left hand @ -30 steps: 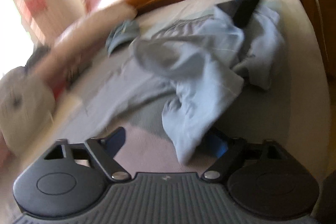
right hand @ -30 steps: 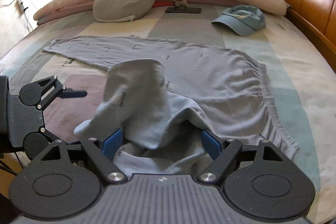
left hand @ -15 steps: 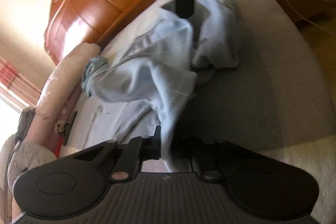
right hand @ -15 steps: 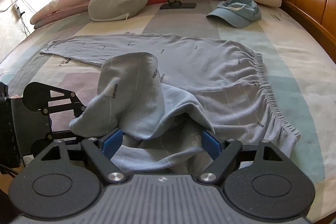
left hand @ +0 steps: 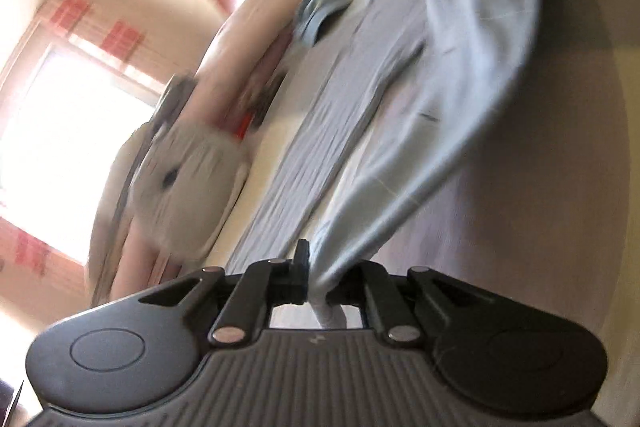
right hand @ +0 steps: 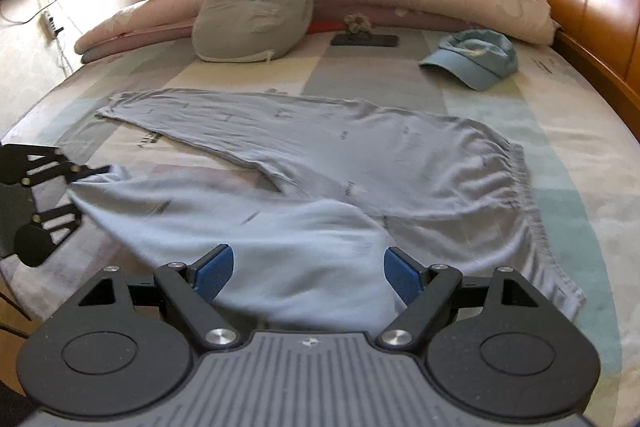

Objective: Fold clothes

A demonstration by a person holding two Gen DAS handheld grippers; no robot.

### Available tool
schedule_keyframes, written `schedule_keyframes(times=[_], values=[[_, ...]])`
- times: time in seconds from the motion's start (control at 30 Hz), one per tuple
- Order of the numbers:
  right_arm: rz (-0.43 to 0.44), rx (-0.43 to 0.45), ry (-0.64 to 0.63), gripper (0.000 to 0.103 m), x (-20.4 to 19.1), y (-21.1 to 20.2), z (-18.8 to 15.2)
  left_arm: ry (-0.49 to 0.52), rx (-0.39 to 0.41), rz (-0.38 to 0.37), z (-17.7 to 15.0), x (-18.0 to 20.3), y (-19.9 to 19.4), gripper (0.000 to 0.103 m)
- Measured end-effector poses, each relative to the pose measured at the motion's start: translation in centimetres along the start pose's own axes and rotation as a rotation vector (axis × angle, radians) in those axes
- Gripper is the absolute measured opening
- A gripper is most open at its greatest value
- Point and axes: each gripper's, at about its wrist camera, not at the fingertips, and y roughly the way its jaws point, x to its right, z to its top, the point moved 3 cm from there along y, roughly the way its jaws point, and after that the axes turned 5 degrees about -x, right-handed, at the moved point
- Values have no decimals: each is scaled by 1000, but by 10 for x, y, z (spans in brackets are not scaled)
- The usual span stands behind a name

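Item: left claw (right hand: 86, 174), at 9 o'clock in the right wrist view. Pressed together on the cuff of the near trouser leg; the cloth runs taut from it. Keep that pinch firm and low over the bed (right hand: 580, 155).

Item: trousers (right hand: 360, 163), pale blue-grey, spread across the middle of the bed. Far leg lies flat toward 10 o'clock; near leg is drawn out toward 9 o'clock; waistband sits at 3 o'clock, gathered. The legs lie apart in a V, one not on the other.

Item: right claw (right hand: 306, 273), at 6 o'clock, spread wide, blue pads either side of the near leg's thigh cloth, gripping nothing. By my judgement, the leg wants drawing straight and smooth; pull evenly along its length, not upward, so the waistband does not drag.

Item: cap (right hand: 472, 61), at 1 o'clock, well apart from the trousers. Leave it clear of the cloth.
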Motion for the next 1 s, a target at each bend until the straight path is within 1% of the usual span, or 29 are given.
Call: schedule_keyframes(times=[0.13, 0.3, 0.57, 0.73, 1.0], values=[[12, -5, -27, 86, -17, 2, 5, -32, -107, 55, -43, -14, 2, 5], [14, -14, -56, 87, -33, 7, 11, -31, -191, 92, -83, -17, -7, 5], [1, -26, -73, 87, -45, 15, 18, -62, -309, 136, -127, -32, -5, 5], [-9, -38, -69, 87, -47, 21, 23, -48, -373, 166, -151, -41, -8, 5], [0, -56, -83, 87, -56, 32, 30, -72, -426, 225, -170, -50, -16, 6]])
